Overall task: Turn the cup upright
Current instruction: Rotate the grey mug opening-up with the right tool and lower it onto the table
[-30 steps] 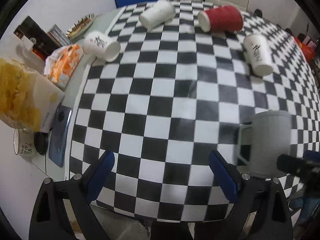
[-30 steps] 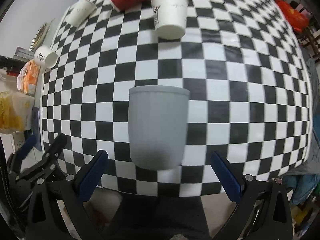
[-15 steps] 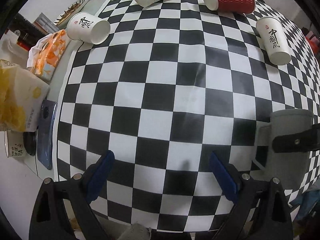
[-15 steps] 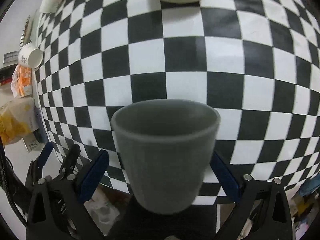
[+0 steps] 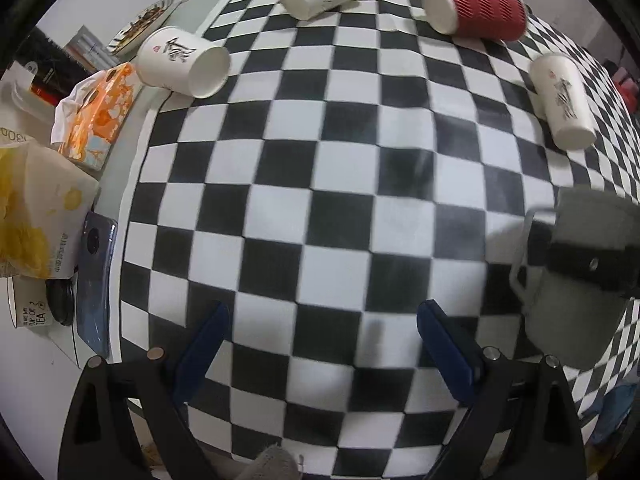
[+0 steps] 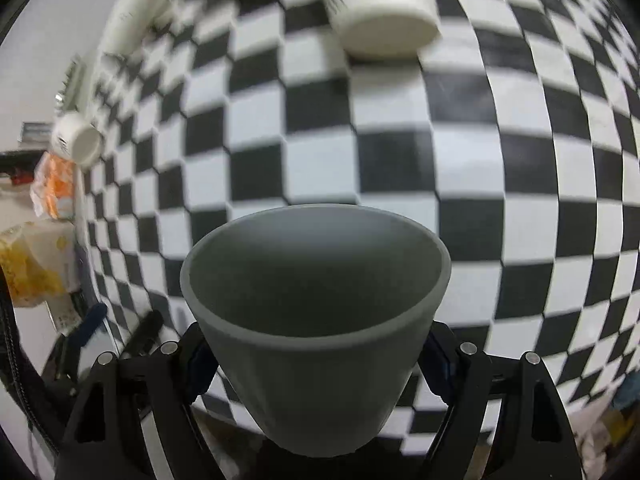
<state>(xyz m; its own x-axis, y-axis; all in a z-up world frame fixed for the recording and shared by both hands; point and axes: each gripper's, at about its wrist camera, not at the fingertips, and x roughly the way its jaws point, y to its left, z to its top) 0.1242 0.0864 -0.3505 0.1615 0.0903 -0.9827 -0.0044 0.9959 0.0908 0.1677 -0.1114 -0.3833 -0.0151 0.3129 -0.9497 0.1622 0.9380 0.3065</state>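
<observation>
Right tongs [image 6: 316, 364] clamp the grey mug [image 6: 316, 304] low on its body, one pad on either side, and the open mouth faces up and forward in the right wrist view, rim clear of the checkered bench [image 6: 520, 184]. From the left wrist view the same grey mug sits at the right edge, handle [image 5: 520, 256] pointing inward, a black finger [image 5: 588, 264] of the right tongs across its wall. Whether its base touches the cloth yet, I cannot tell.

Left tongs [image 5: 320, 344] hang spread wide, gripping nothing, over bare squares.

My read: the turn looks nearly complete, so the job now is a clean set-down. Level the rim, lower straight until the base sits flat, then let go slowly so the pads don't drag it over.

Farther out, mind the white paper cup [image 6: 380, 8] lying on its side just beyond; the red ribbed cup [image 5: 476, 10] and two more white paper cups [image 5: 184, 62] lie toppled well away.
</observation>
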